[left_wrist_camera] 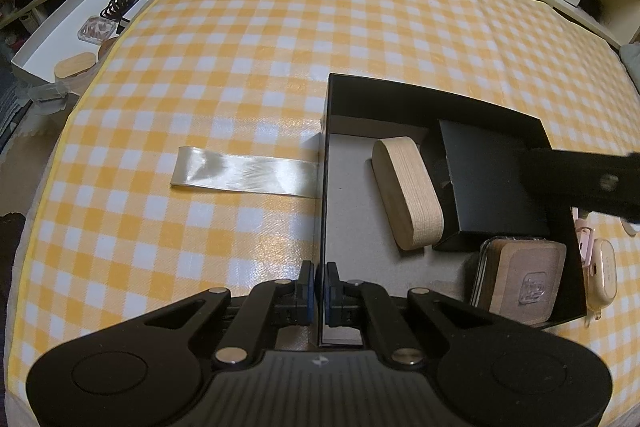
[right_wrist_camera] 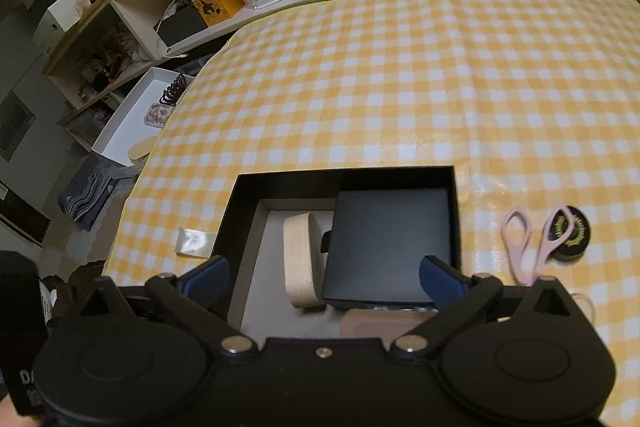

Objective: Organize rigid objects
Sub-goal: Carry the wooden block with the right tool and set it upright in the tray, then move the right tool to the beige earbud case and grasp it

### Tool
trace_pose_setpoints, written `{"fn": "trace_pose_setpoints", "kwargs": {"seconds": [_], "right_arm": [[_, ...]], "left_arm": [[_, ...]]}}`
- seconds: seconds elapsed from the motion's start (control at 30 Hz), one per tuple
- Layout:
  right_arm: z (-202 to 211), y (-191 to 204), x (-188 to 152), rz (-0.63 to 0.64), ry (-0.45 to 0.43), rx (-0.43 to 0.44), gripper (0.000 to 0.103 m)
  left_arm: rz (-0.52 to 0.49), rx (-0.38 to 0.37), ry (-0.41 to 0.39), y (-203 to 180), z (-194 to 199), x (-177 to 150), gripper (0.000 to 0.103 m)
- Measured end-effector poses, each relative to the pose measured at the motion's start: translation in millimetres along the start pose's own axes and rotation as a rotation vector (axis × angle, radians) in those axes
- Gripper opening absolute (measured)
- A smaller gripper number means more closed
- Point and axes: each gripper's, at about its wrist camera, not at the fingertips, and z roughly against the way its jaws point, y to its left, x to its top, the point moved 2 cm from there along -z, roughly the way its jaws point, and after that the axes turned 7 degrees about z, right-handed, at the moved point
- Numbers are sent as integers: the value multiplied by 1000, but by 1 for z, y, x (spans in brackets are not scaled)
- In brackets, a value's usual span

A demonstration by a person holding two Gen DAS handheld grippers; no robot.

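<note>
Right gripper (right_wrist_camera: 322,277) spread wide, nothing between the pads, poised above the small matte black cardboard box (right_wrist_camera: 386,243) lying inside the open black storage box (right_wrist_camera: 240,211). Pink-handled scissors (right_wrist_camera: 534,247) lie off to its right on the yellow-checked tablecloth (right_wrist_camera: 400,87), long axis running toward the camera; this hand is nearer them. Left gripper (left_wrist_camera: 320,291) pinches the storage box's near wall.
</note>
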Motion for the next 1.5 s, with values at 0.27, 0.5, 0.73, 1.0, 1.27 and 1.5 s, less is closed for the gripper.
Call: {"fn": "trace_pose_setpoints", "kwargs": {"seconds": [0.27, 0.5, 0.73, 1.0, 1.27, 1.5], "right_arm": [[22, -21, 1, 9, -23, -25, 103], [41, -56, 3, 21, -41, -119, 103], [61, -101, 2, 11, -62, -209, 103], [65, -143, -18, -5, 2, -268, 103], [37, -175, -44, -216, 169, -198, 100], [14, -179, -60, -300, 246, -145, 73]], "left_arm": [[-3, 3, -1, 1, 0, 0, 4], [-5, 5, -2, 0, 0, -1, 4], [-5, 5, -2, -1, 0, -1, 4], [-6, 6, -2, -2, 0, -1, 4], [-6, 6, -3, -2, 1, -2, 4], [-6, 7, -3, -3, 1, -2, 4]]}}
